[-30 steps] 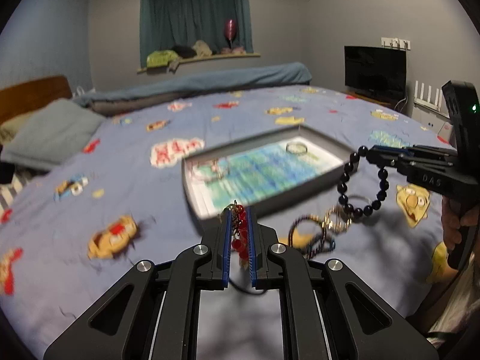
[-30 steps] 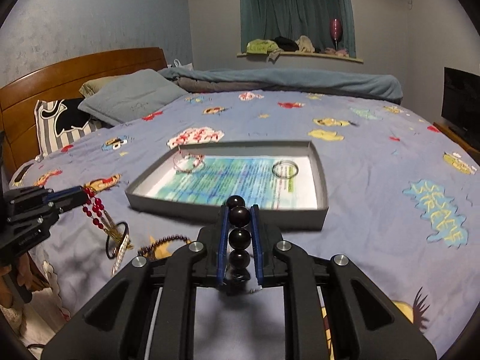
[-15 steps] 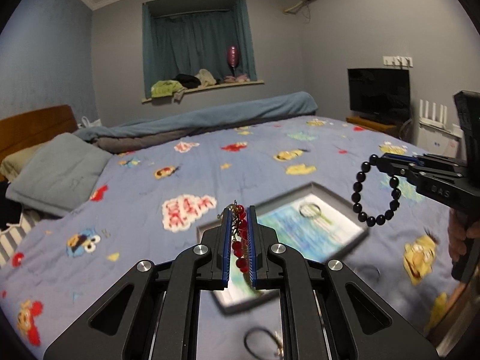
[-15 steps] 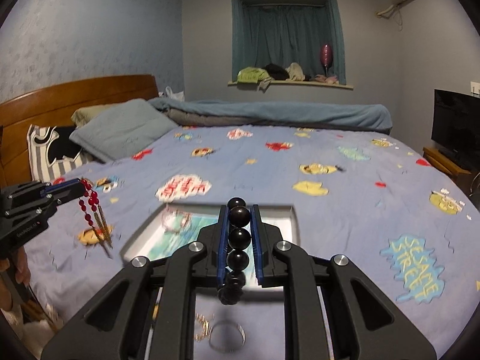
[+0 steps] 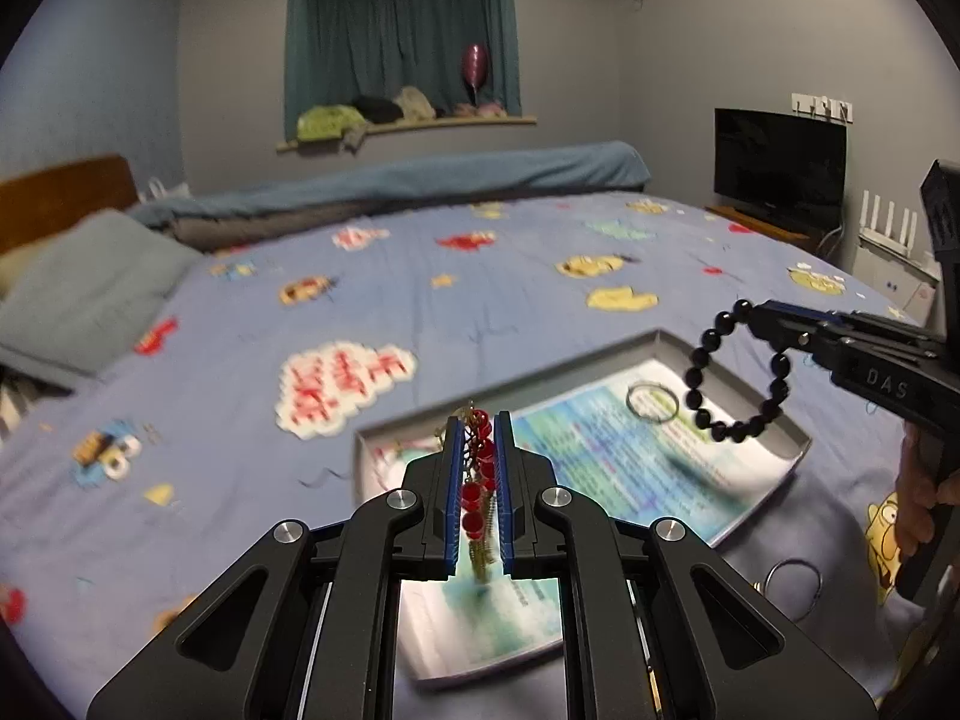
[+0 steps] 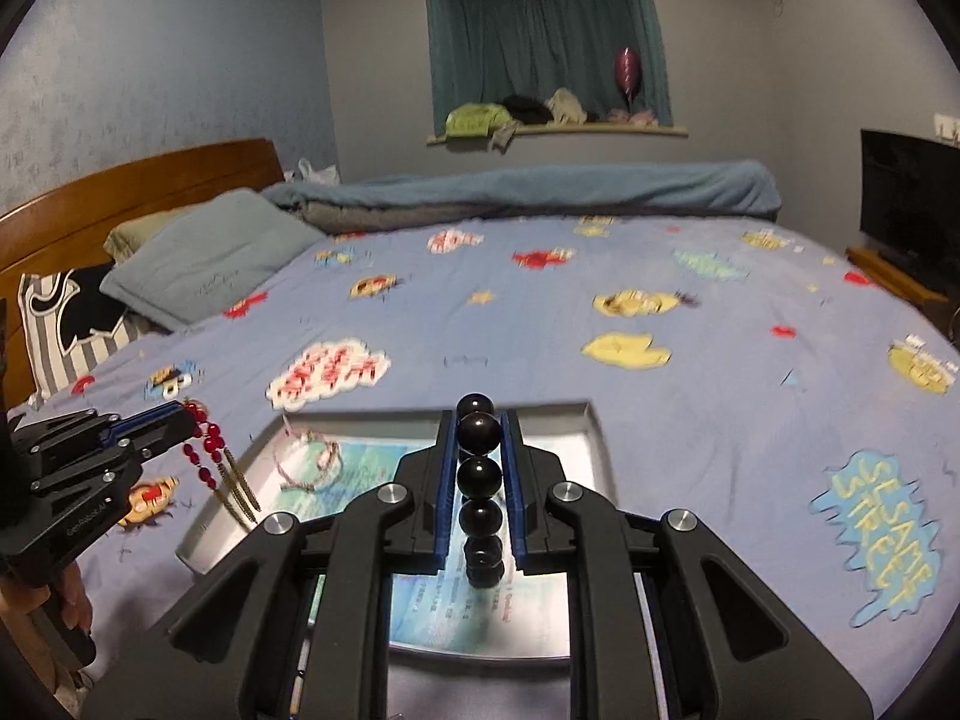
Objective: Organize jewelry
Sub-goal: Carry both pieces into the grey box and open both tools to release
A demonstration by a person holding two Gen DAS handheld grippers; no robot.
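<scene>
Left tongs [image 5: 478,420] low in the centre of the left wrist view, nearly closed, pinching a red bead string [image 5: 477,480] with gold tassels hanging below. Right tongs [image 6: 479,414] low in the centre of the right wrist view, nearly closed too, clamped on a black bead bracelet [image 6: 479,480]; seen from the left wrist at right of frame, its loop dangling above the grey tray [image 5: 795,441]. Tray lying on the blue cartoon bed sheet [image 5: 240,360], printed paper inside. In the tray, a silver ring [image 5: 652,402] and a thin cord bracelet [image 6: 312,462]. Another ring [image 5: 792,585] on the sheet, lower right, outside the tray.
</scene>
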